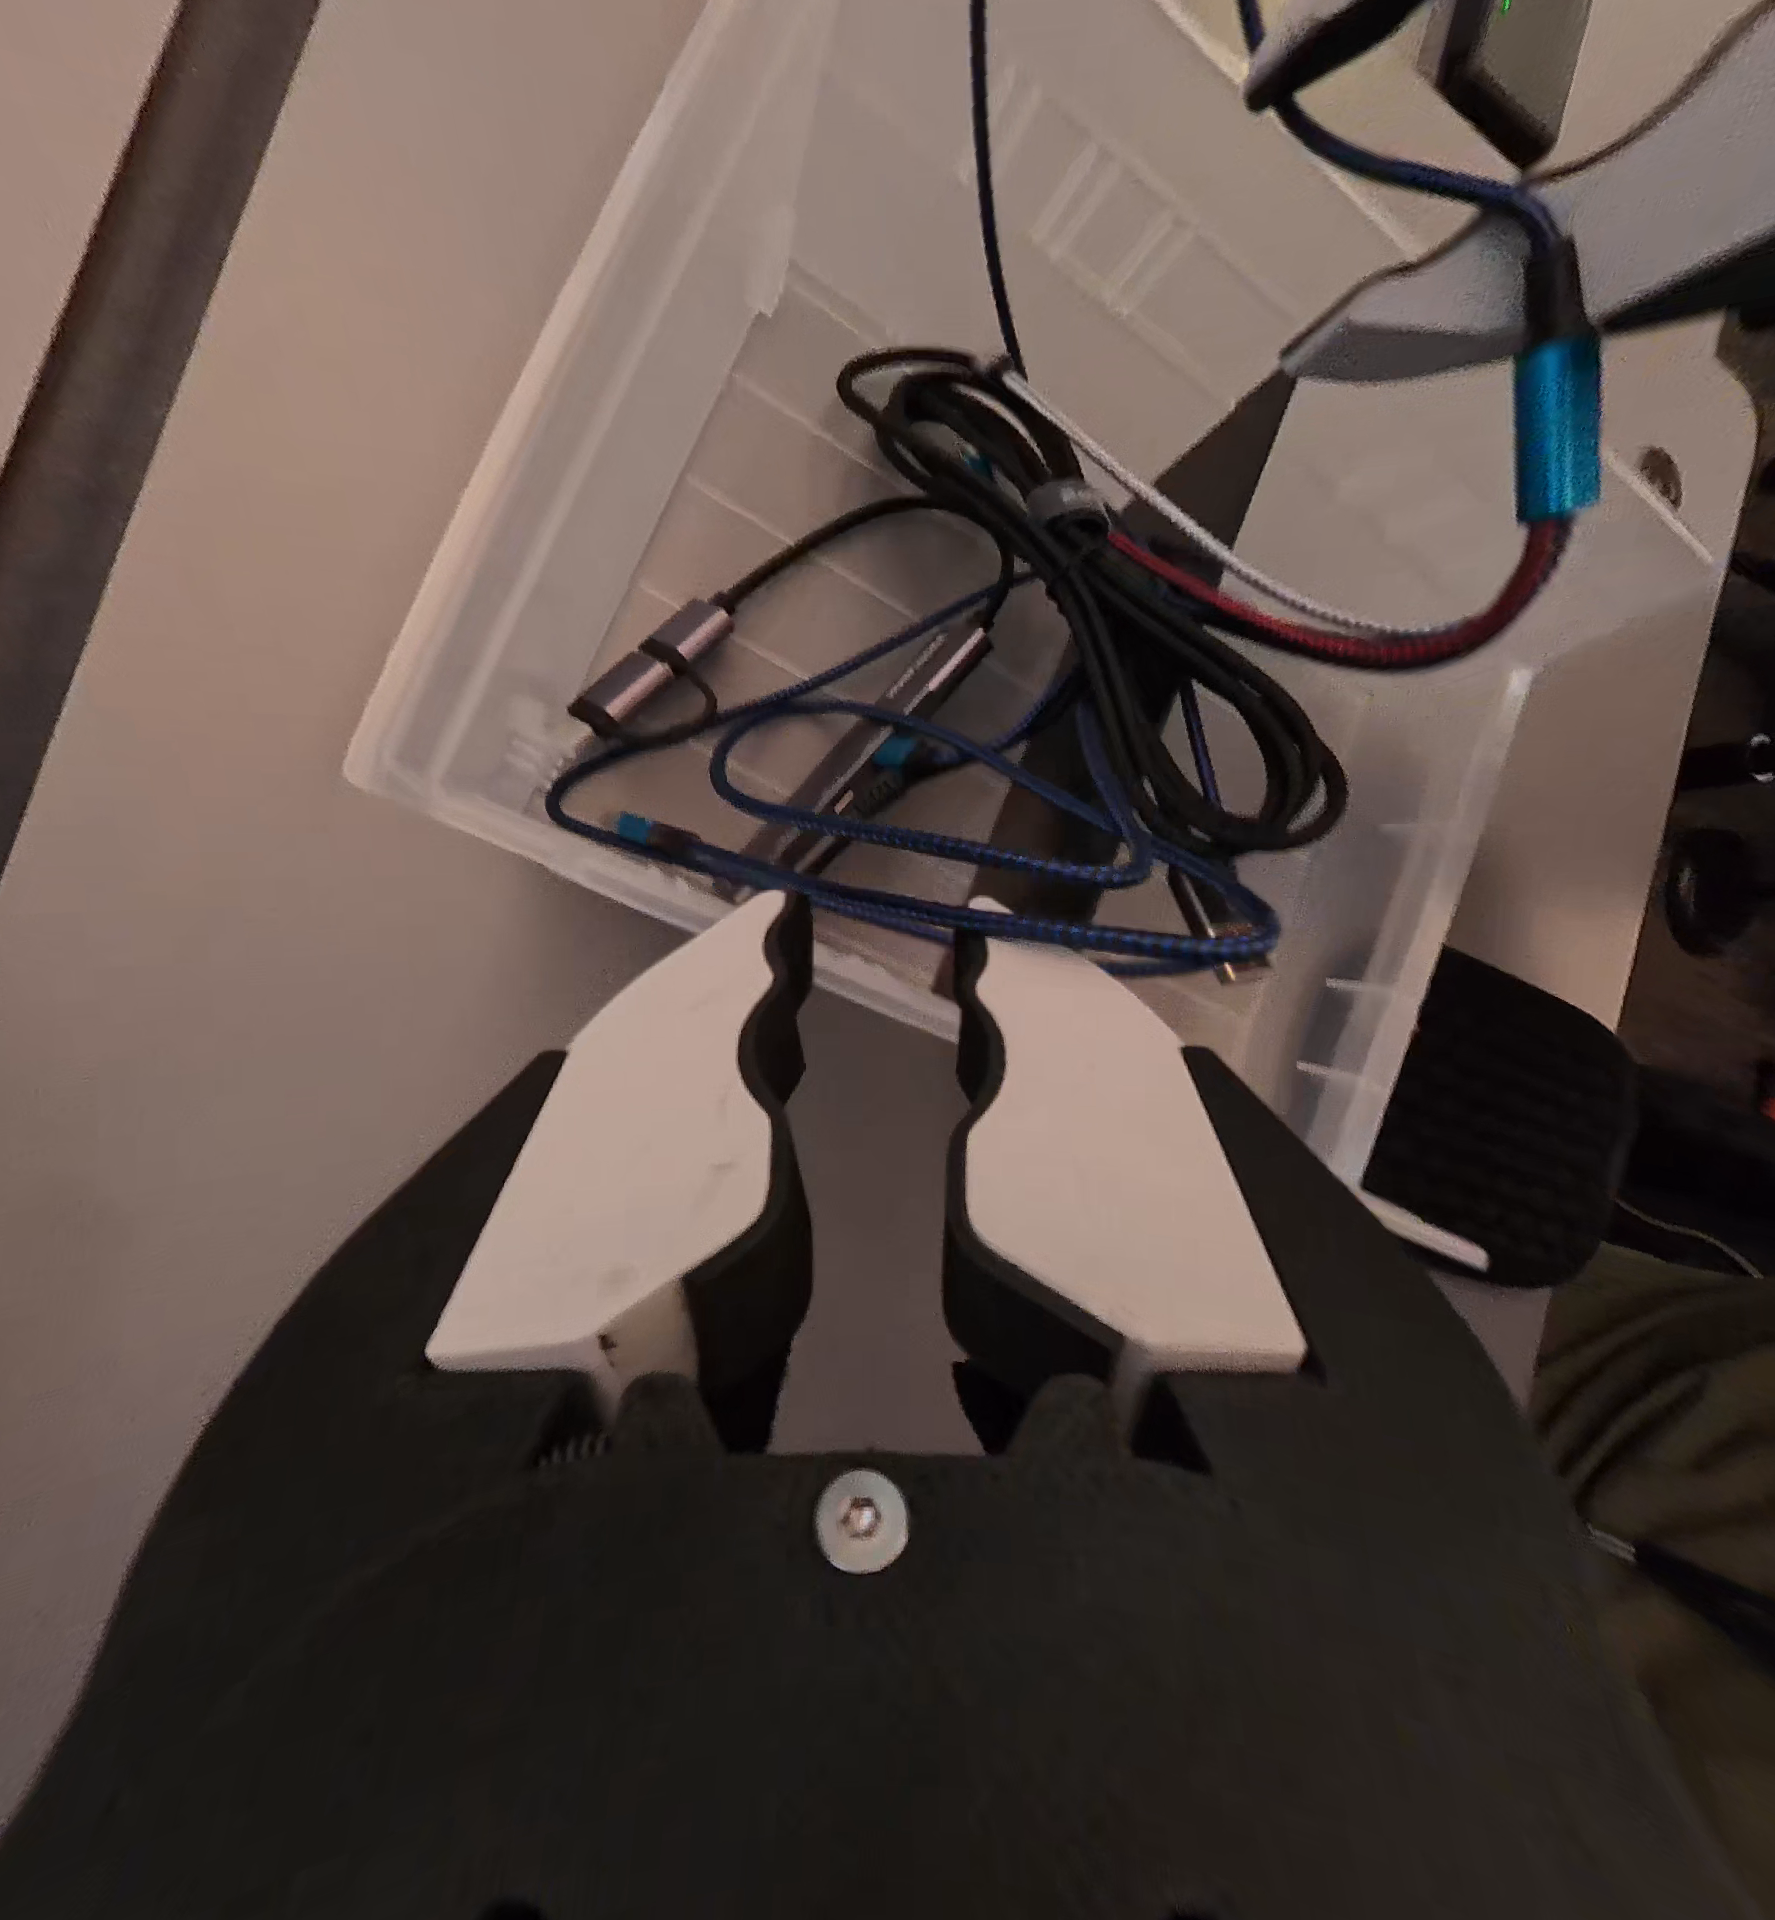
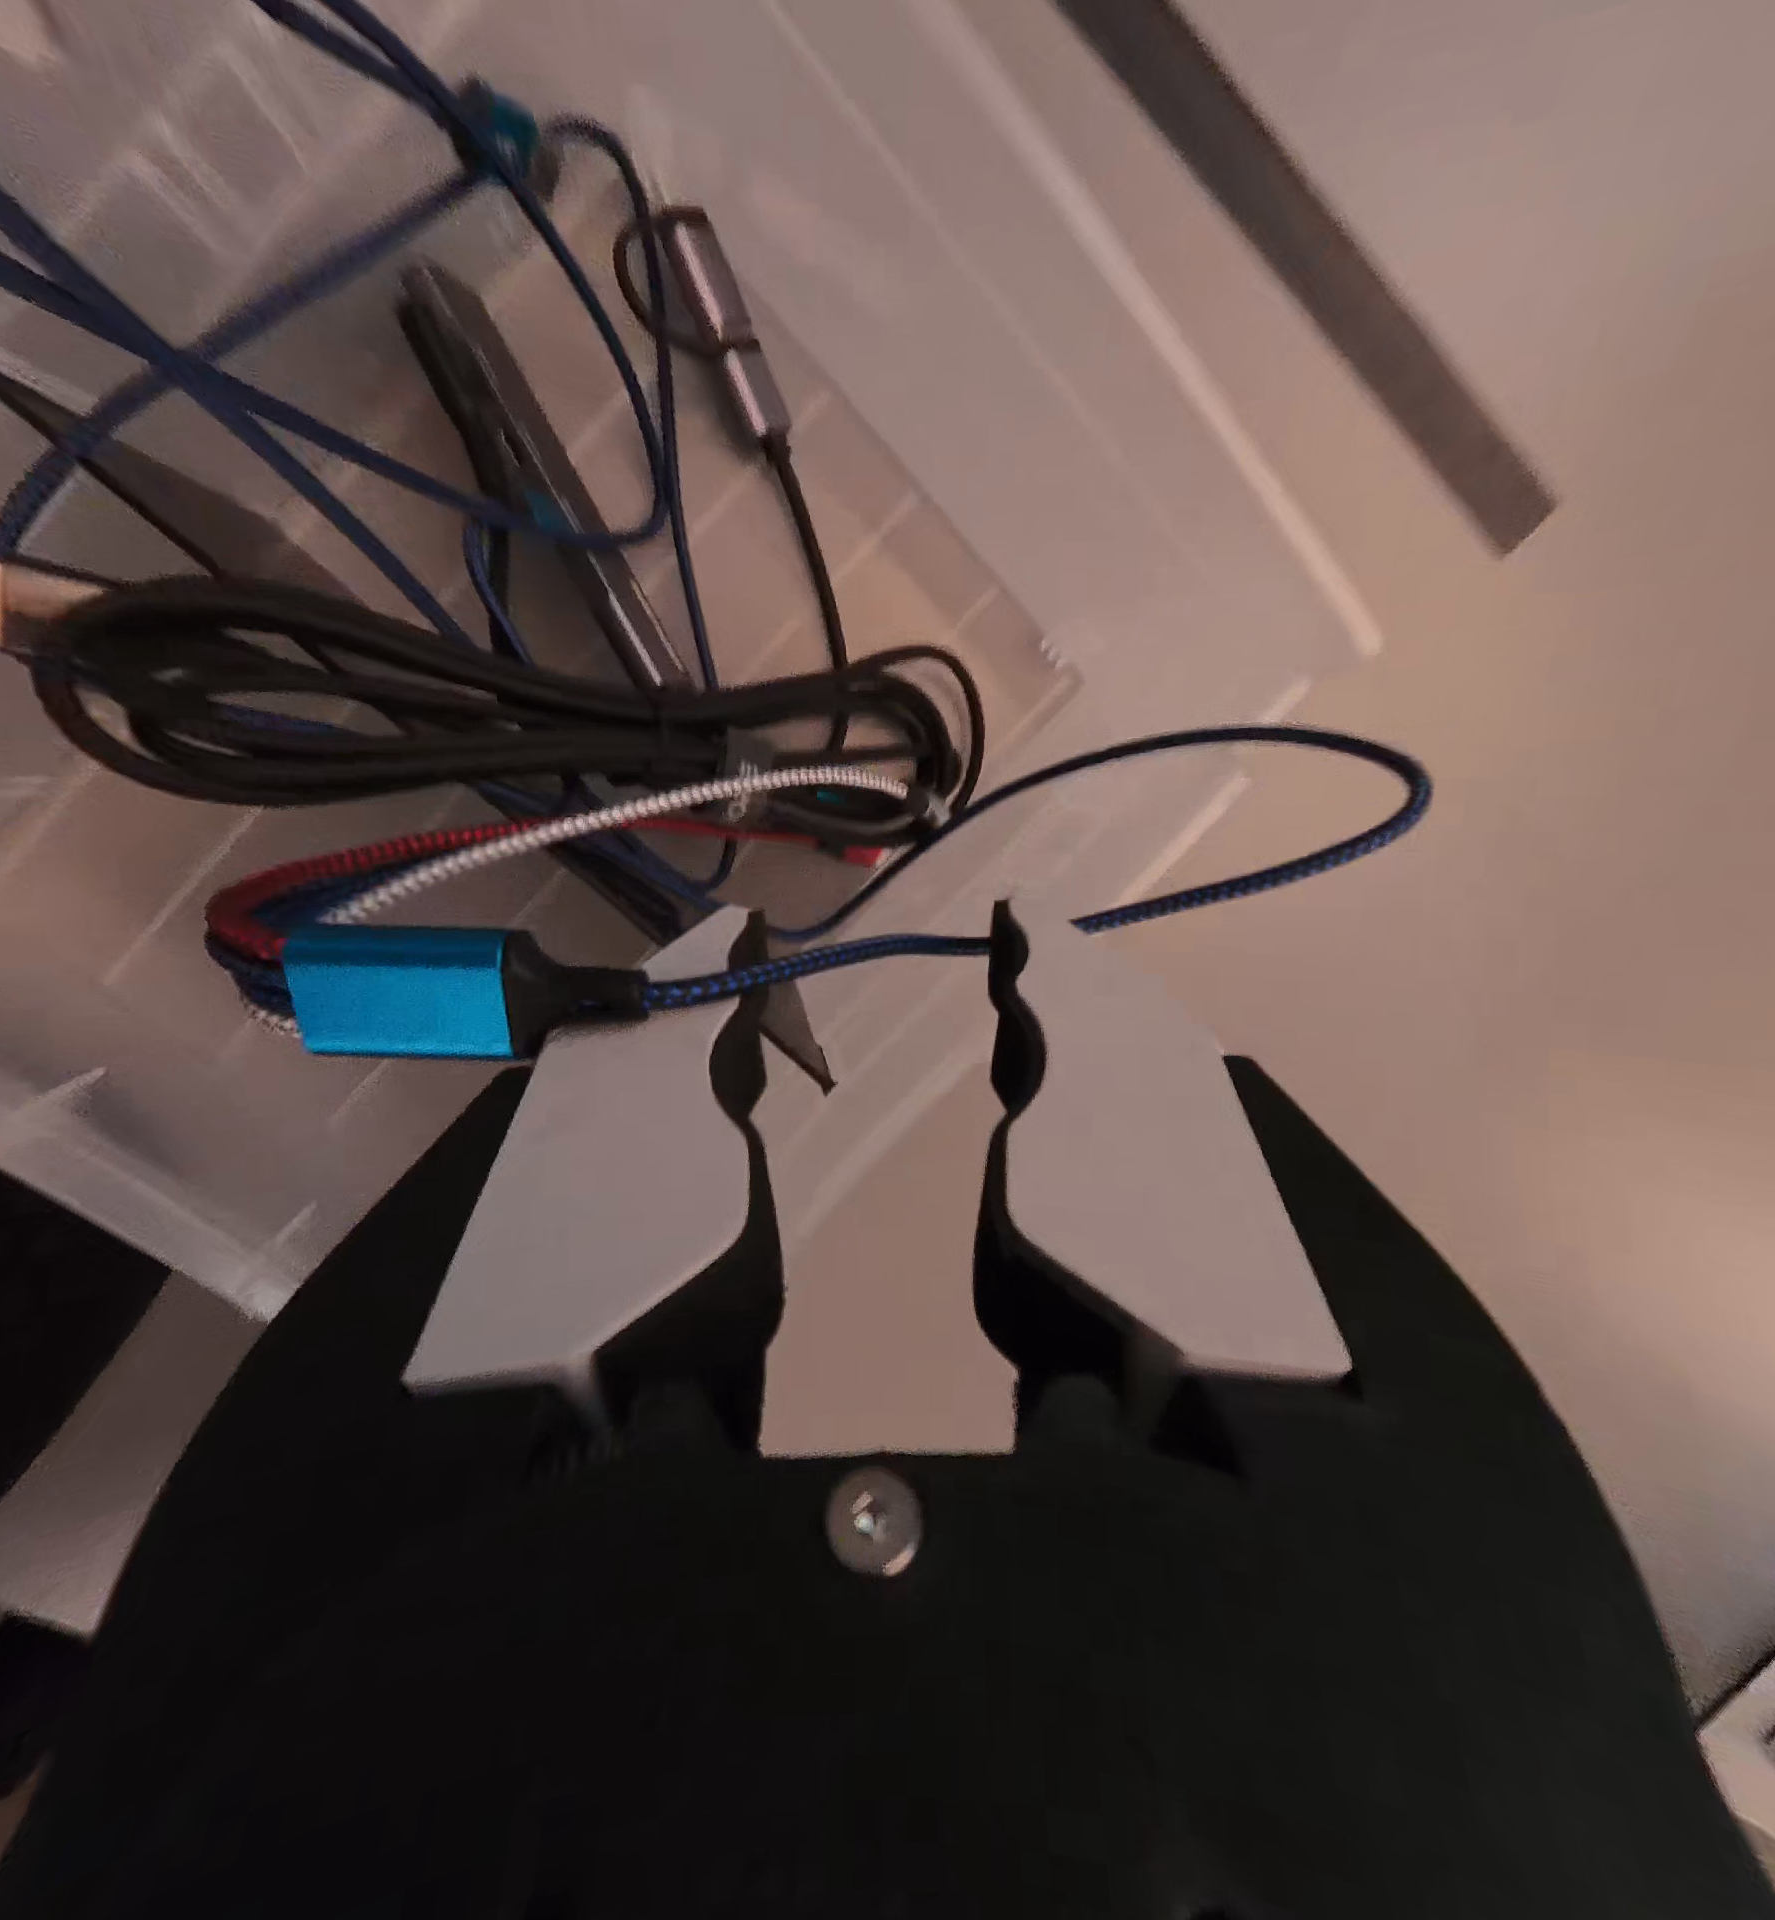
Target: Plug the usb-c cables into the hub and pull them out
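A clear plastic bin (image 1: 1434, 831) holds a slim dark hub (image 1: 924, 675) and several tangled cables. My left gripper (image 1: 878, 925) is open and empty, its tips just above the bin's near rim and a blue braided cable (image 1: 966, 852). My right gripper (image 2: 867, 951) is open. A blue braided cable (image 2: 862, 948) lies across the gap at its fingertips. Beside its left finger that cable carries a bright blue splitter sleeve (image 2: 395, 987), which hangs in the air in the left wrist view (image 1: 1558, 436), with red, white and blue leads trailing into the bin. The hub (image 2: 488, 384) lies beyond.
A coiled black cable (image 1: 1174, 675) and a pair of grey plugs (image 1: 644, 665) lie in the bin. The bin stands on a pale table (image 1: 239, 935) with a dark strip (image 1: 135, 312) at the far left. A black mesh pad (image 1: 1506, 1122) and olive cloth (image 1: 1693, 1455) are at the right. The left gripper's tips are roughly 15 cm from the right gripper's.
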A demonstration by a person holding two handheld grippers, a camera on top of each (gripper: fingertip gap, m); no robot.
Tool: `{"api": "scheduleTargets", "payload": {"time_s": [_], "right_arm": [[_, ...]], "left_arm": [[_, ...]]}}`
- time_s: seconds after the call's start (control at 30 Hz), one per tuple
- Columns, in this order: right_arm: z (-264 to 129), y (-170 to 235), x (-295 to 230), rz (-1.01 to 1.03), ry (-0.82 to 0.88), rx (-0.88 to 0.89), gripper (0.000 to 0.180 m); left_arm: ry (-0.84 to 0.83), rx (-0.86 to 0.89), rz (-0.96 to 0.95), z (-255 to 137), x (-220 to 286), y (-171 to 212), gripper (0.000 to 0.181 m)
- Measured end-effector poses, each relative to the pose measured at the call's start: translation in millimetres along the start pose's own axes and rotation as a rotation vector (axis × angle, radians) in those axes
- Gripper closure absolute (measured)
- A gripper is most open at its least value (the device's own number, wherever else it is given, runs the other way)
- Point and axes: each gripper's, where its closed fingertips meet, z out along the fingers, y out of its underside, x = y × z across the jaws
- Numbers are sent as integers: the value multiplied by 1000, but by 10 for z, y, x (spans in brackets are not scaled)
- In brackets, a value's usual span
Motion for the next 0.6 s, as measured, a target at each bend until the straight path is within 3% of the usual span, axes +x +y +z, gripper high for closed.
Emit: {"api": "scheduleTargets", "payload": {"time_s": [0.17, 0.27, 0.6], "right_arm": [[25, 70, -24, 6, -86, -96, 139], [13, 255, 10, 5, -68, -276, 141], [-186, 554, -121, 28, -142, -311, 141]], "left_arm": [[-143, -121, 32, -212, -52, 195, 154], [-200, -150, 55, -317, -42, 349, 153], [-170, -132, 1, -597, 128, 978, 152]]}}
